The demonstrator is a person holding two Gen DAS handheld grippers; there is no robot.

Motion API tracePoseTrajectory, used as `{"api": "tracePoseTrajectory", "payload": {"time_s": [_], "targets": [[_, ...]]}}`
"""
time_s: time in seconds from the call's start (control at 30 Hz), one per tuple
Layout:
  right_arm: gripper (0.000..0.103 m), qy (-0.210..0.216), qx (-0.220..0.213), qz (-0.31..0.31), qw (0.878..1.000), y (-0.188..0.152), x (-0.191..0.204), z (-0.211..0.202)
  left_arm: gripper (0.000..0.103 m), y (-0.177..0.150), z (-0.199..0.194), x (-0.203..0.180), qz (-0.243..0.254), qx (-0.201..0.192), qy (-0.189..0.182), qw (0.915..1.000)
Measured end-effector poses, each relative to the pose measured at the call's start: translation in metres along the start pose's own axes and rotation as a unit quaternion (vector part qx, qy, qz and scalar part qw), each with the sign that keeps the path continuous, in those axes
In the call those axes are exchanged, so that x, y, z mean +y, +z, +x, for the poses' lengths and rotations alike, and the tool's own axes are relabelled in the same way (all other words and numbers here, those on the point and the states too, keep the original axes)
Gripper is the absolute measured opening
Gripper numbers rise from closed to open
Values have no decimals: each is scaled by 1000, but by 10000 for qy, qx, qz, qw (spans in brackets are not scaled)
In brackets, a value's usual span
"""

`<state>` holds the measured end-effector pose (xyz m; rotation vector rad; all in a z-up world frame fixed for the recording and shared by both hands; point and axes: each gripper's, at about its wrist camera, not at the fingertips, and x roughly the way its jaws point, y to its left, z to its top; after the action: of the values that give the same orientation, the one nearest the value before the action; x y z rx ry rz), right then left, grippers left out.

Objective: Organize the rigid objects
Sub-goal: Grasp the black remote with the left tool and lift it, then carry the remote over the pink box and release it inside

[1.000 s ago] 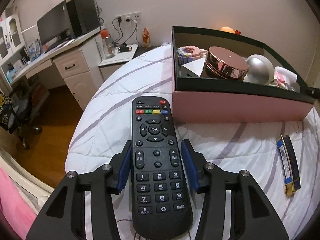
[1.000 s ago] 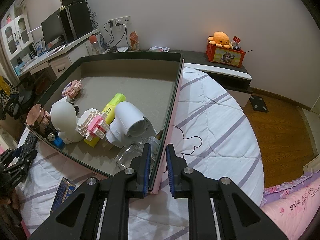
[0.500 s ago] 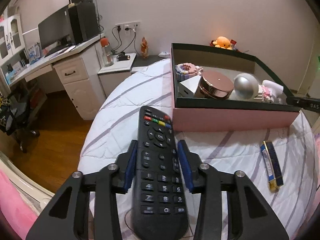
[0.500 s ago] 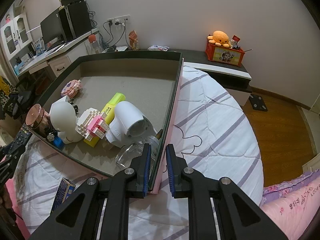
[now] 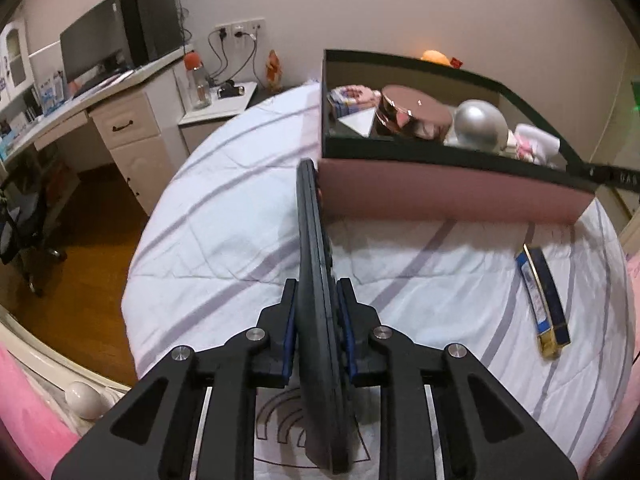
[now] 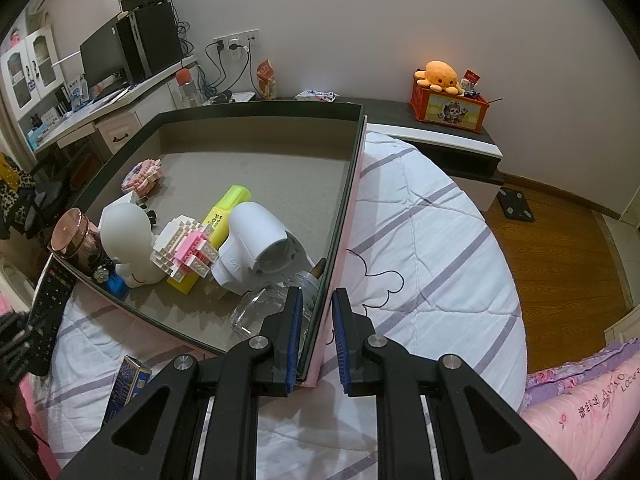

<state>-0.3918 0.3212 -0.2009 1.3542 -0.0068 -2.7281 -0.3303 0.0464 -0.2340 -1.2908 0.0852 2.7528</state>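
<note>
Left gripper (image 5: 317,322) is clamped tight on the black remote (image 5: 314,280), which stands on its edge between the blue pads and pokes out well past the fingertips toward the near-left corner of the pink box (image 5: 448,194). Over on the other side, the right gripper (image 6: 316,330) has its fingers pinched on the box's side wall (image 6: 340,236), one finger inside and one outside. Just ahead of the inside finger there's a clear glass bottle (image 6: 266,308), then a white hair dryer (image 6: 256,242). A blue carton (image 5: 544,300) lies on the quilt (image 5: 224,248), off to the right of the left fingers.
</note>
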Motion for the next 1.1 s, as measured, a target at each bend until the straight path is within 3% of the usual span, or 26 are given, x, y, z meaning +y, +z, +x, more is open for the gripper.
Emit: {"api": "tracePoseTrajectory", "payload": {"time_s": [0.57, 0.77, 0.9, 1.1], "targets": [[15, 17, -1, 11, 10000, 0, -1, 0, 17, 10, -41, 5, 105, -449, 2, 9989], [15, 10, 3, 6, 10000, 0, -1, 0, 17, 9, -45, 14, -65, -474, -252, 9985], [15, 14, 3, 11, 10000, 1, -1, 0, 16, 5, -32, 17, -170, -315, -214, 9991], [15, 52, -4, 22, 10000, 0, -1, 0, 16, 6, -48, 24, -223, -555, -249, 9979]]}}
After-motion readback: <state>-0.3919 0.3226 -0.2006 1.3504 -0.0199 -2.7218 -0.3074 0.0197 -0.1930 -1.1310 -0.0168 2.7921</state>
